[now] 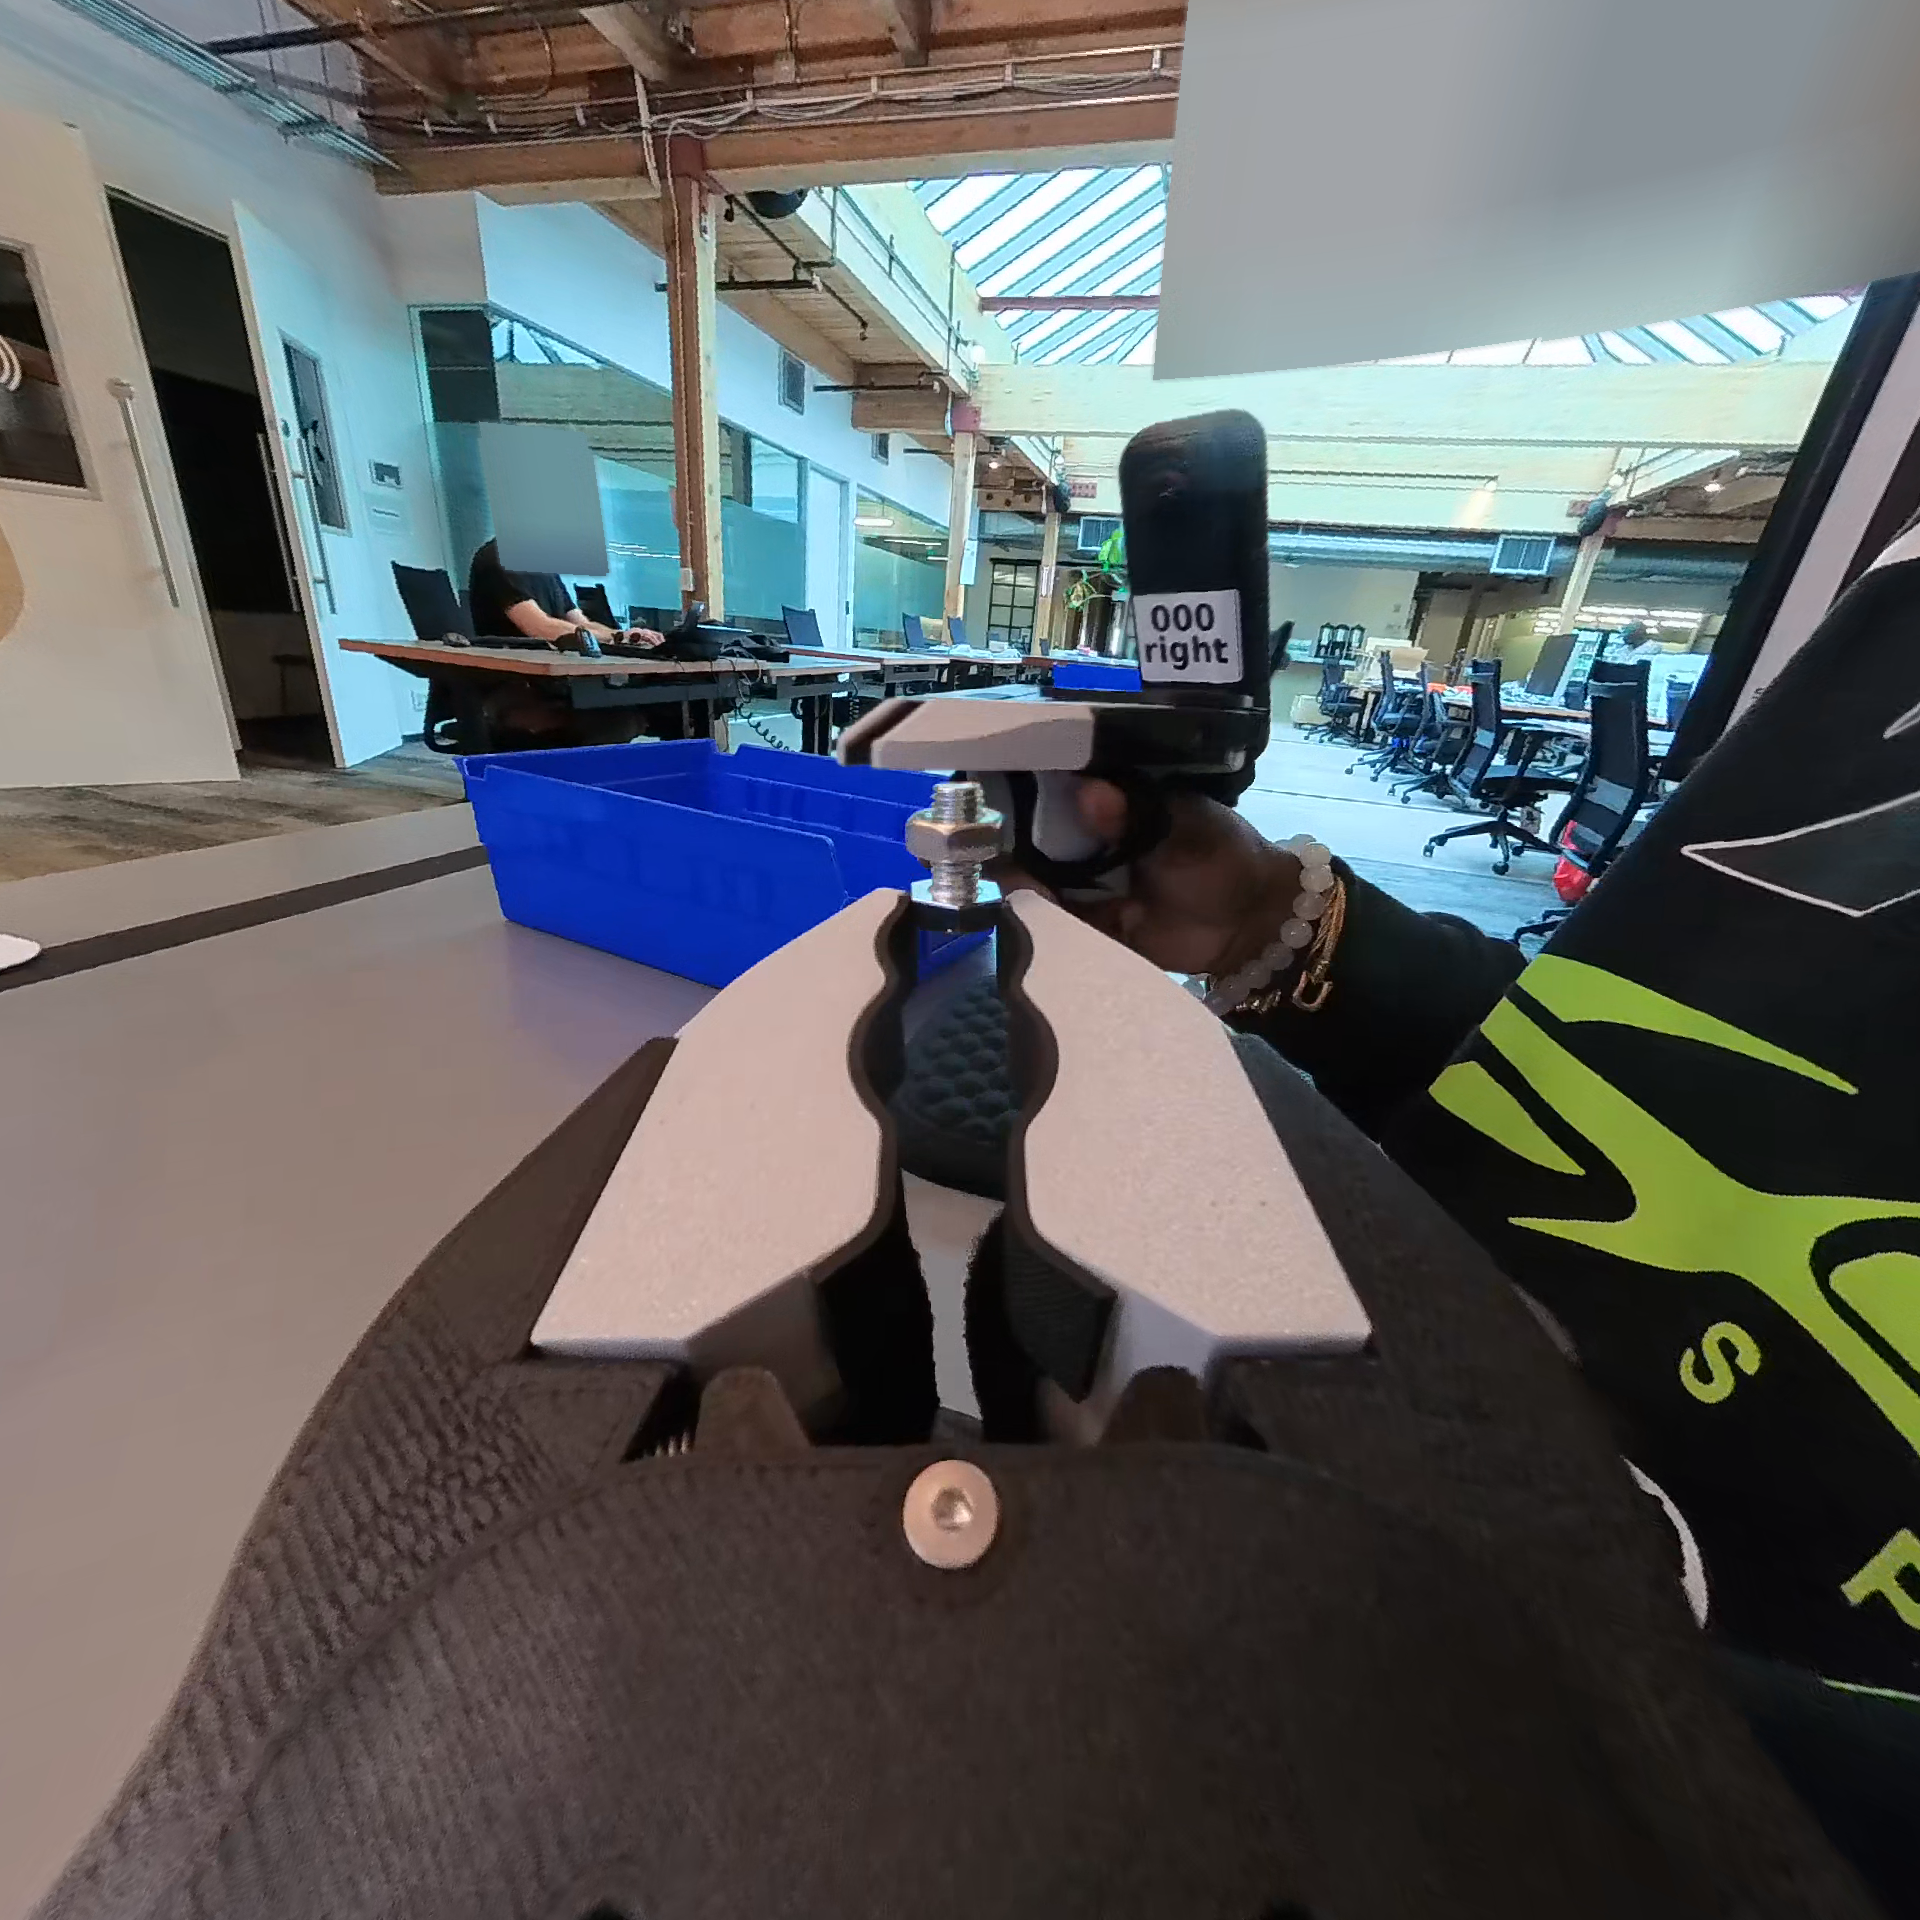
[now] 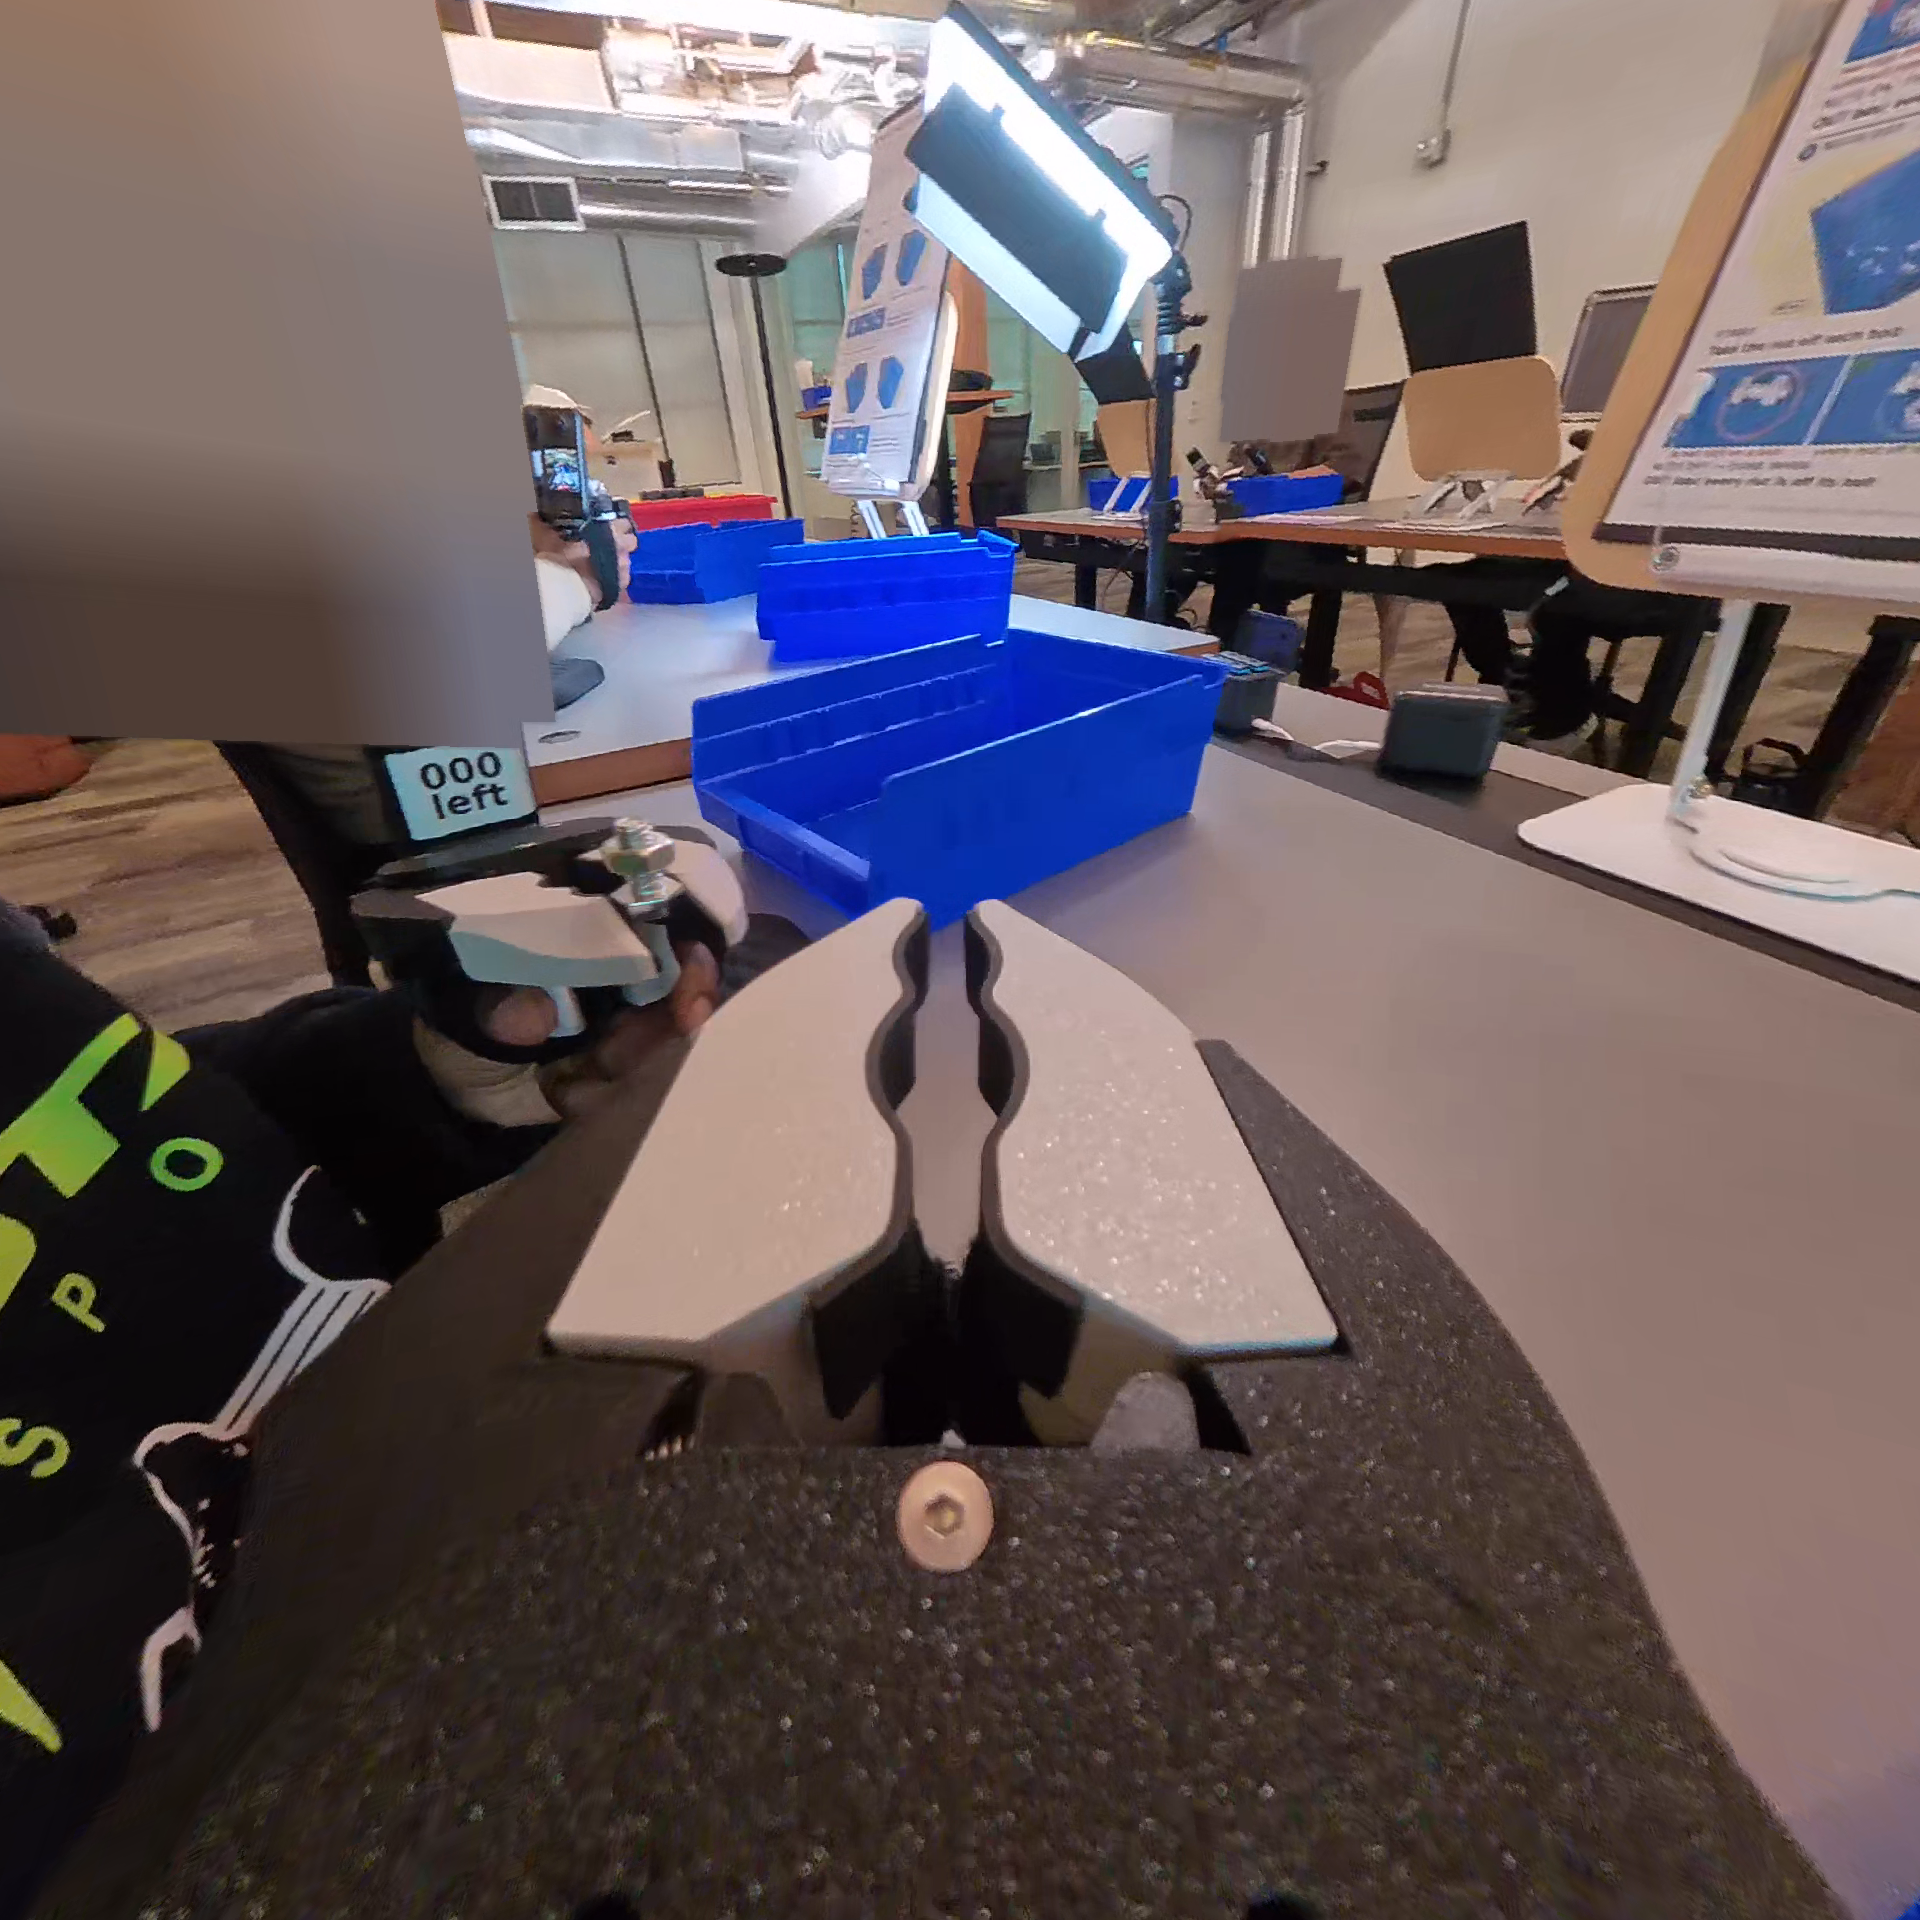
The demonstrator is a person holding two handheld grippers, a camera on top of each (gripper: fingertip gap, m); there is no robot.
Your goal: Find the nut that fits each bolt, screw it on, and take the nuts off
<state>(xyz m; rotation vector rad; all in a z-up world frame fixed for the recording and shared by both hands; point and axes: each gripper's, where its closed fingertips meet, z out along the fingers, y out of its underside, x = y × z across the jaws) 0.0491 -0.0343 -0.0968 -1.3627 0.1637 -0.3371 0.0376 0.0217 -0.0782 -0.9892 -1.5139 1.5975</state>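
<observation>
Your left tongs [image 1: 954, 914] were pinching the hex head of a short silver threaded steel bolt [image 1: 956, 883] at the very tips, w/ both pads pressed on the head. The bolt stood upright above the tips, and a silver hex nut [image 1: 954, 831] sat threaded partway down its shank, a few threads showing above it and a few below. In the right wrist view the same bolt and nut leaned slightly in those tongs, off to the left, above your hand.

Your right tongs [image 2: 945, 925] were nearly pressed together, a thin slit between the tips, nothing in them. In the left wrist view they hung sideways just above the bolt's top end, apart from it, w/ your right hand [image 1: 1174, 894] on the grip behind, a pale bead bracelet [image 1: 1288, 914] at the wrist.

A blue plastic open-front storage bin [image 2: 966, 769] sat on the grey counter [image 2: 1455, 1039] just beyond both tongs; its inside wasn't visible enough to tell what it held. A white stand base [image 2: 1704, 842] w/ an instruction board stood on the counter's far right. More blue bins [image 2: 883, 592] sat on another counter further back.
</observation>
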